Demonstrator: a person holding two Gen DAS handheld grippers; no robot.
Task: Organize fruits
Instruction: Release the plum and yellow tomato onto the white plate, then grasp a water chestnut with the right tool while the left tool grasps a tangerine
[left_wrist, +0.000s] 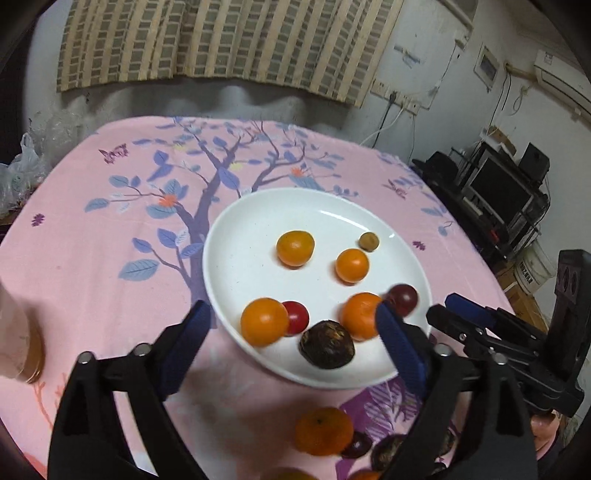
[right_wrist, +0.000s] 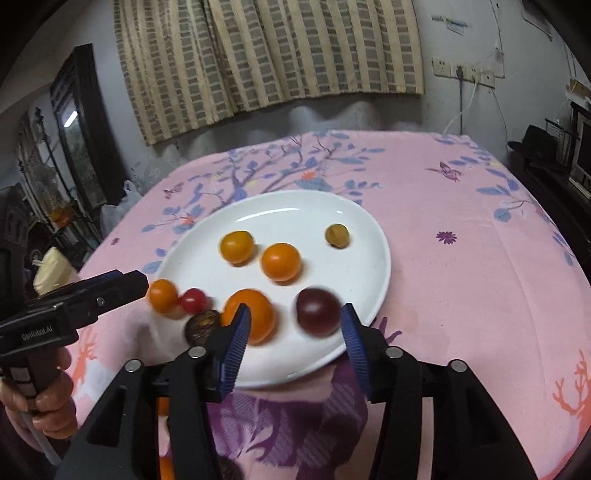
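A white plate on the pink tablecloth holds several orange fruits, a red cherry tomato, a dark purple fruit, a dark brown fruit and a small brown one. My left gripper is open and empty over the plate's near edge. My right gripper is open and empty just short of the blurred purple fruit; it also shows in the left wrist view. An orange and dark fruits lie on the cloth near me.
A bottle of amber liquid stands at the left edge. Plastic bags sit at the far left table edge. Shelves with electronics stand to the right. A curtain hangs behind the table.
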